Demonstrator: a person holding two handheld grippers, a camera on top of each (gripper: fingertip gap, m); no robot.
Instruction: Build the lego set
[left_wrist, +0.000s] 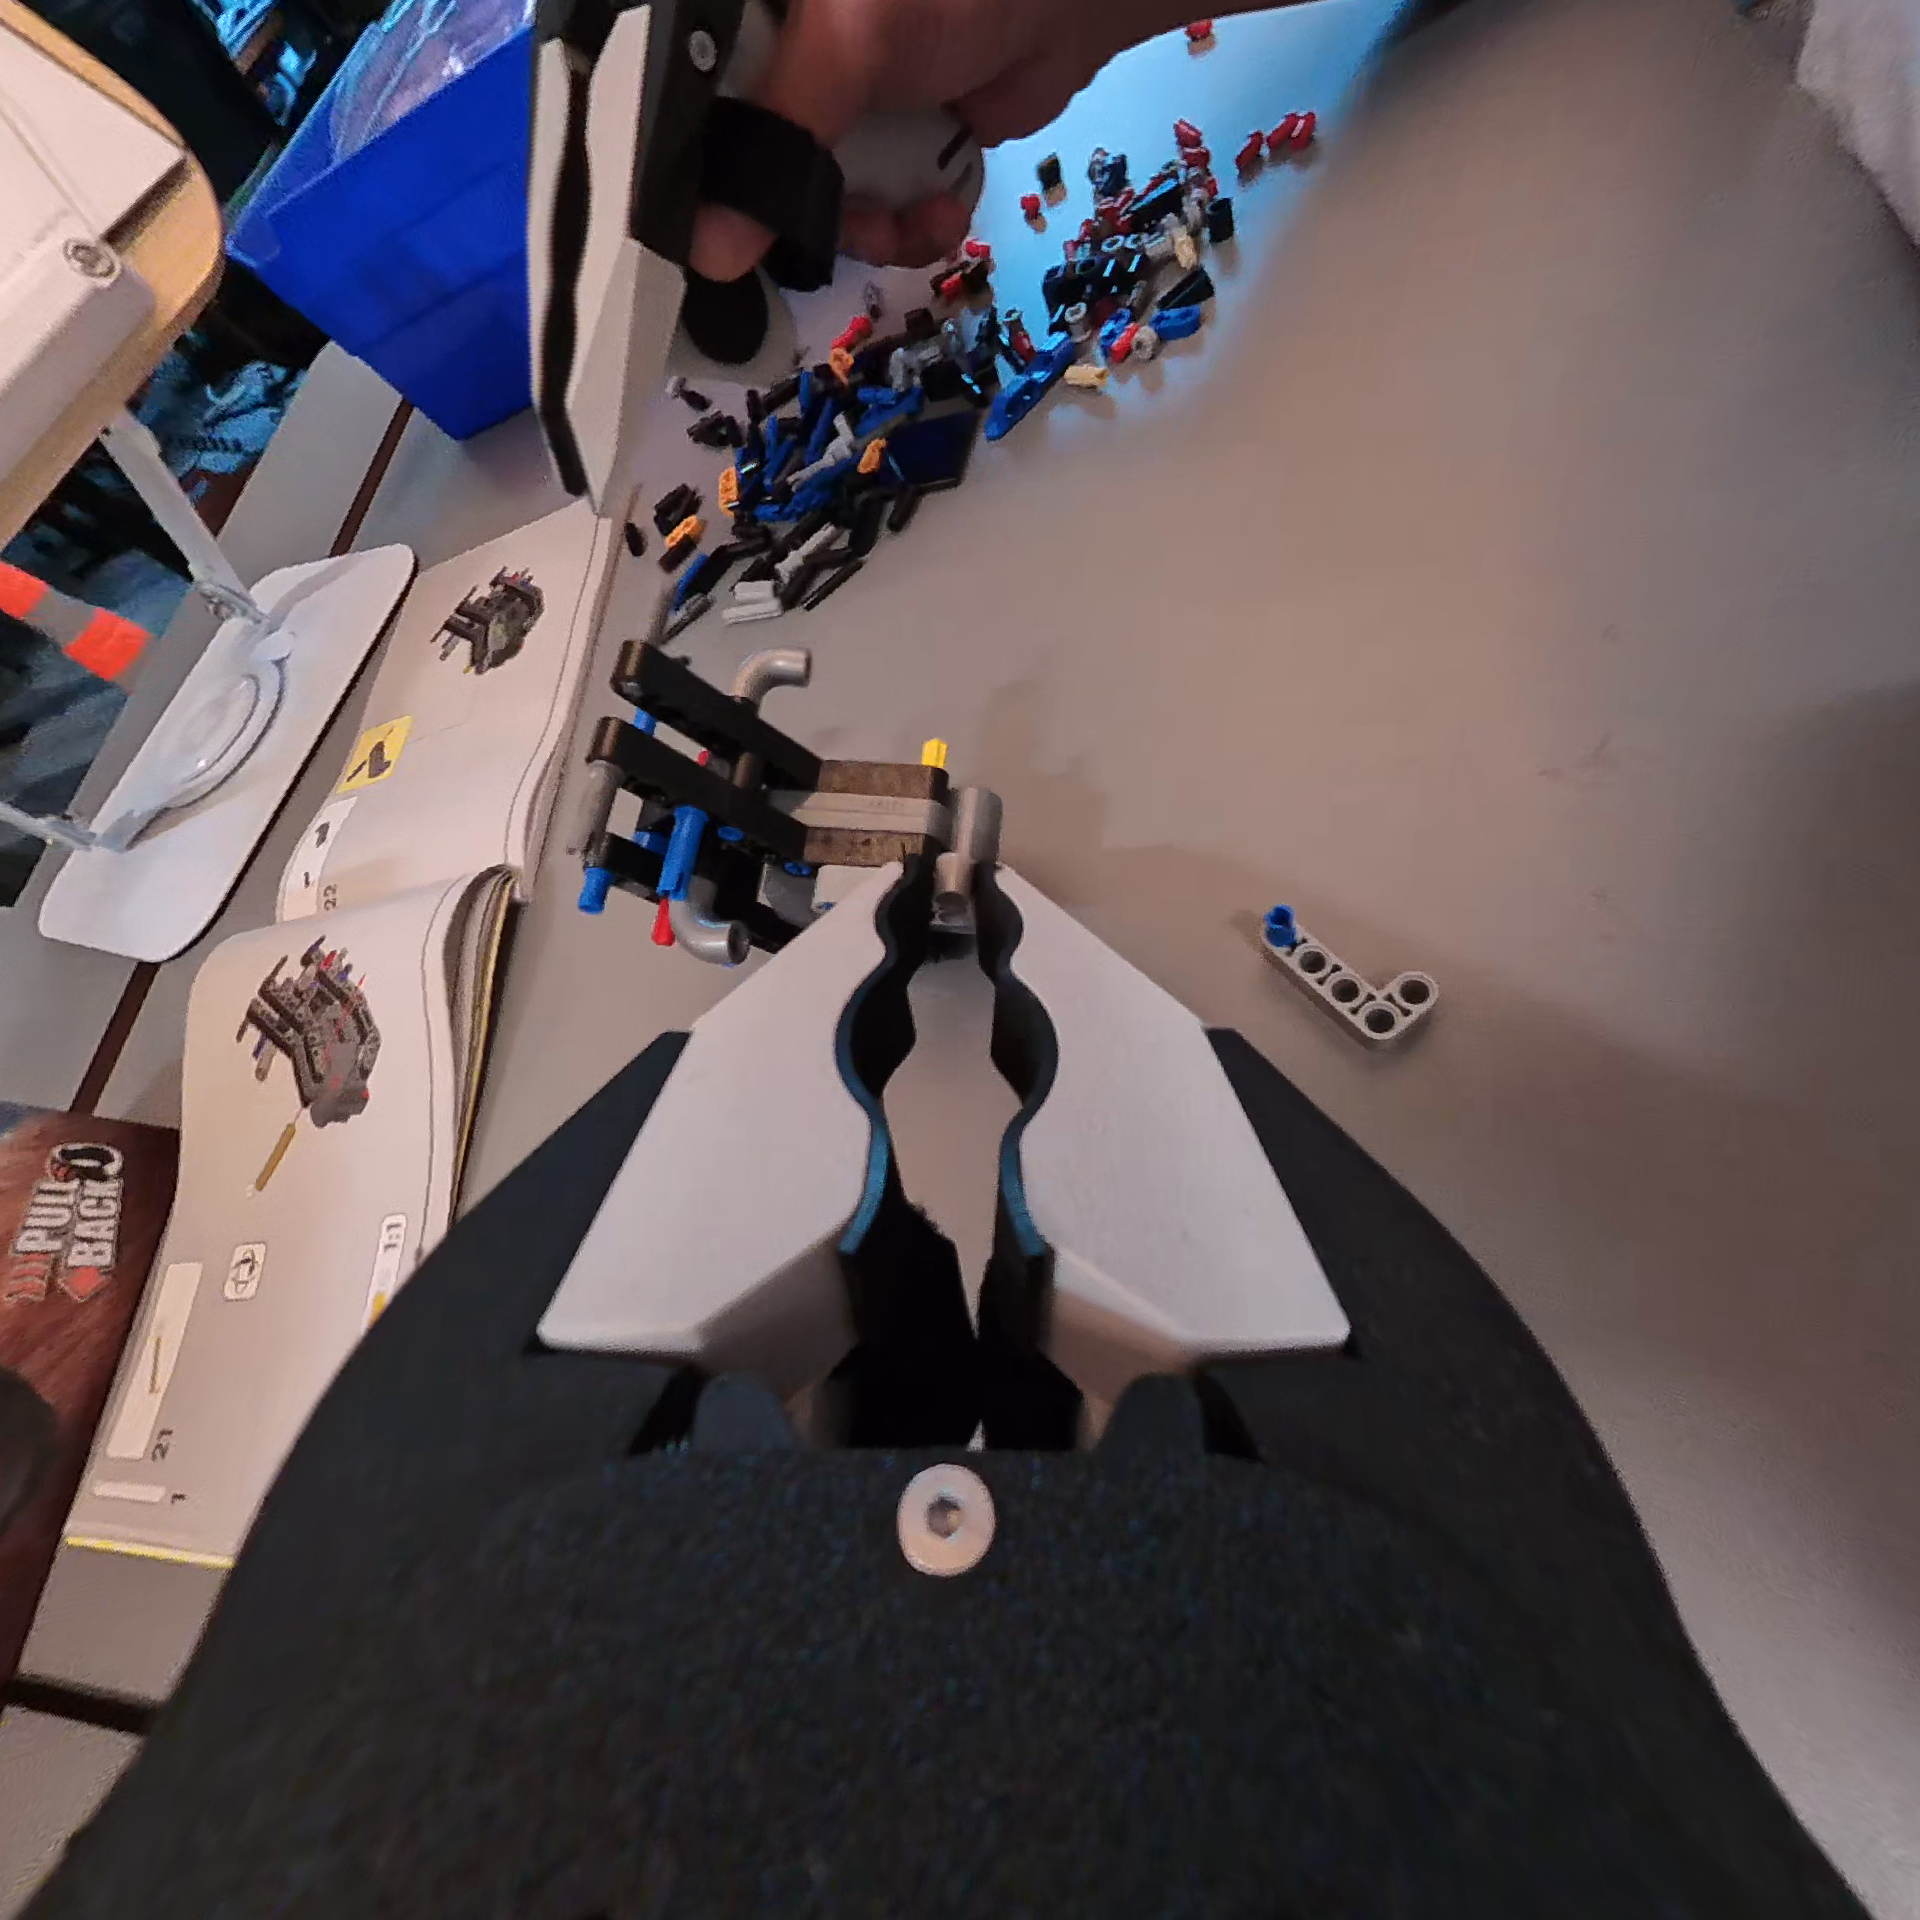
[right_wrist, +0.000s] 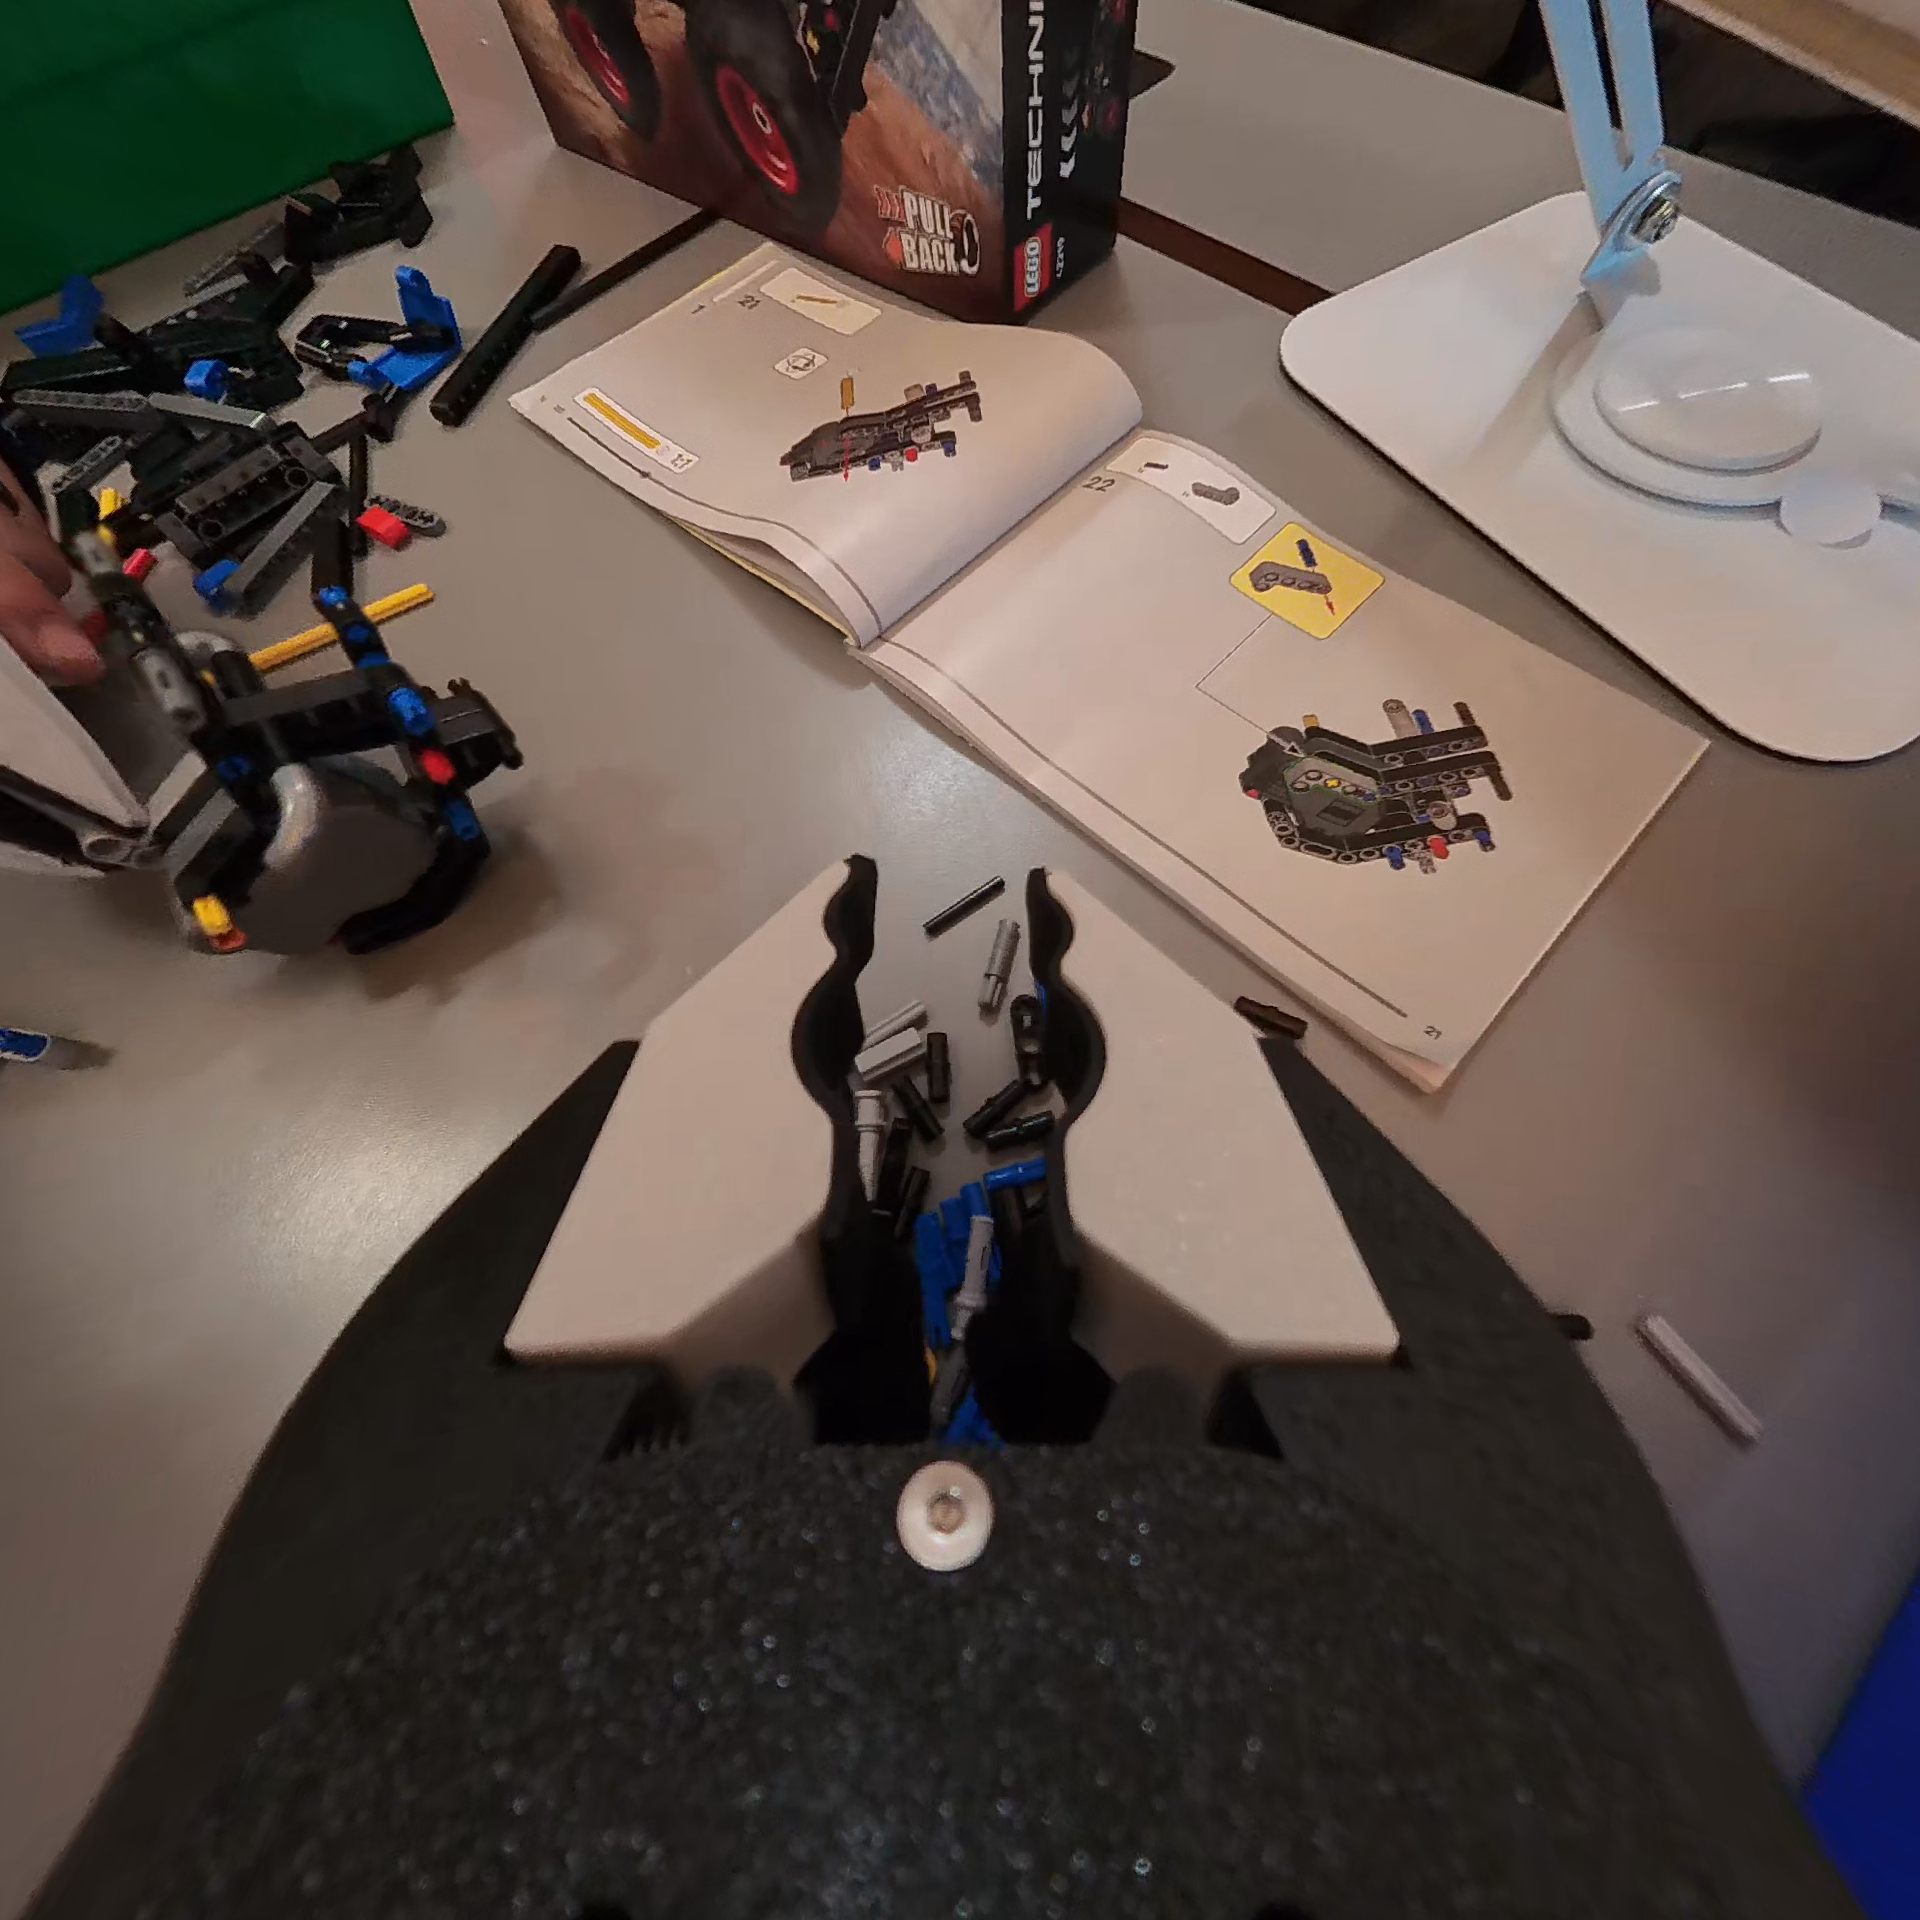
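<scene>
Your left gripper (left_wrist: 948, 894) has its tips pinched on a grey pin at the near end of the half-built lego model (left_wrist: 748, 821), which rests on the grey table (left_wrist: 1455, 644). Just right of it lies a grey L-shaped beam (left_wrist: 1351, 987) with a blue pin. Your right gripper (right_wrist: 951, 883) hovers with its fingers parted and empty above small black, grey and blue pins (right_wrist: 956, 1101). Beyond lies the open instruction booklet (right_wrist: 1039, 644), printed with step numbers and diagrams, then the lettered set box (right_wrist: 883, 145). A white stand base (right_wrist: 1558, 436) sits to the right.
</scene>
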